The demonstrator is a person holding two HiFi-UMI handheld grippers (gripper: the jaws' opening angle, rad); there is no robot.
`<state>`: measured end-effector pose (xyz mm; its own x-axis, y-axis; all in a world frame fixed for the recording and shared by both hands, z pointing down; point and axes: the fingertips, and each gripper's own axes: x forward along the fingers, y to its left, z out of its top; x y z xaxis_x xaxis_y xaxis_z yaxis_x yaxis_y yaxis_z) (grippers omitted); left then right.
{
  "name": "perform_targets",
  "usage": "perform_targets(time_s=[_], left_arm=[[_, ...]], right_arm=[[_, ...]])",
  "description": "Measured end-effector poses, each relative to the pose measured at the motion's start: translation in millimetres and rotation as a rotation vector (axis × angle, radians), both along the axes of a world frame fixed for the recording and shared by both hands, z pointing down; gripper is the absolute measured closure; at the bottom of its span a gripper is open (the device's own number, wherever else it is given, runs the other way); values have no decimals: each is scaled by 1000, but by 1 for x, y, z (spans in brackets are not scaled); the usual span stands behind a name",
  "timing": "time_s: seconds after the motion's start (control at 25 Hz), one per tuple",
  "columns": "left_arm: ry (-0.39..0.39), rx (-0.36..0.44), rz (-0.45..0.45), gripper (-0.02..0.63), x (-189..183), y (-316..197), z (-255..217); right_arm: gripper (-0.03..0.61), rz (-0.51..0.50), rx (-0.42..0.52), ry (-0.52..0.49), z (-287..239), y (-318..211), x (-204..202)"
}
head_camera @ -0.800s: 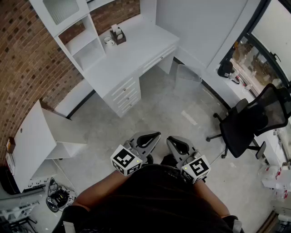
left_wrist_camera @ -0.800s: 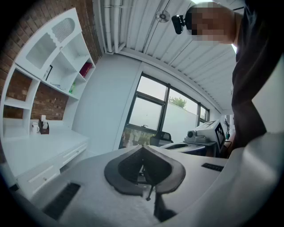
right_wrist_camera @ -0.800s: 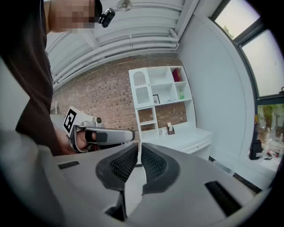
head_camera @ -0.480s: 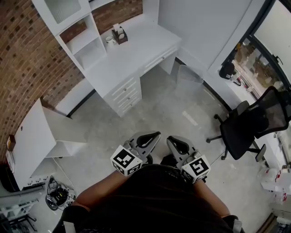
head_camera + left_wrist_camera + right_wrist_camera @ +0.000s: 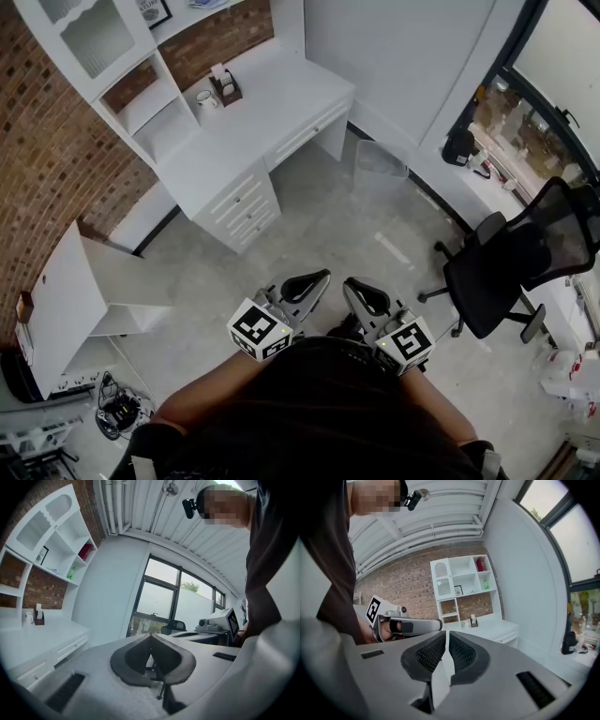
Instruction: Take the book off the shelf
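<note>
1. Both tools are idle. The left gripper (image 5: pixel 150 637) has its jaws brought together at the tips, and the right gripper (image 5: pixel 446 635) shows only a hairline slit between its pads. Nothing sits in either one.
2. Seen from the head camera, the two grippers are held close in front of the person's body, side by side over bare floor and well apart from the white desk (image 5: pixel 246 120). I judge the step in hand to be the approach, as no reach has started.
3. The book (image 5: pixel 480 564) is a dark red volume in the top right compartment of the white shelf unit (image 5: pixel 457 603) that stands on the desk against the brick wall. It also shows in the left gripper view (image 5: pixel 86 551). The head view cuts off that upper compartment, so the book is not visible there.
4. Its long axis runs roughly vertical — it stands on its bottom edge, perhaps leaning a little. A narrow edge seems to face the room, though it is too small to tell whether that is the spine.
5. The next move calls for walking up to the desk, raising one gripper high, and opening its jaws. The gripper should come in level — pads either side of the narrow edge facing the room. The compartment is high and set back over the desk, so the reach will likely be long, and the green bottle (image 5: pixel 486 584) one shelf down should be kept clear of.
</note>
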<state>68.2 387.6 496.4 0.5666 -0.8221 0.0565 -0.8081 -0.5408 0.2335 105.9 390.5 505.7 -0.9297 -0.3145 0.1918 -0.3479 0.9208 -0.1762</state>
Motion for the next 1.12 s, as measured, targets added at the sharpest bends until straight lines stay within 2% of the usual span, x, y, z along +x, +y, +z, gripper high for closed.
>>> perform_targets(time_s=[0.4, 0.56, 0.8, 1.12], left_arm=[[-21, 9, 29, 606, 113, -98, -1], [-69, -32, 68, 606, 142, -121, 15], [-90, -32, 111, 606, 155, -158, 19], [-53, -19, 217, 606, 151, -227, 15]], right_arm=[[563, -19, 10, 1, -1, -95, 105], [563, 20, -67, -21, 14, -125, 130], [563, 87, -84, -39, 22, -161, 147], [563, 196, -42, -7, 19, -229, 145]])
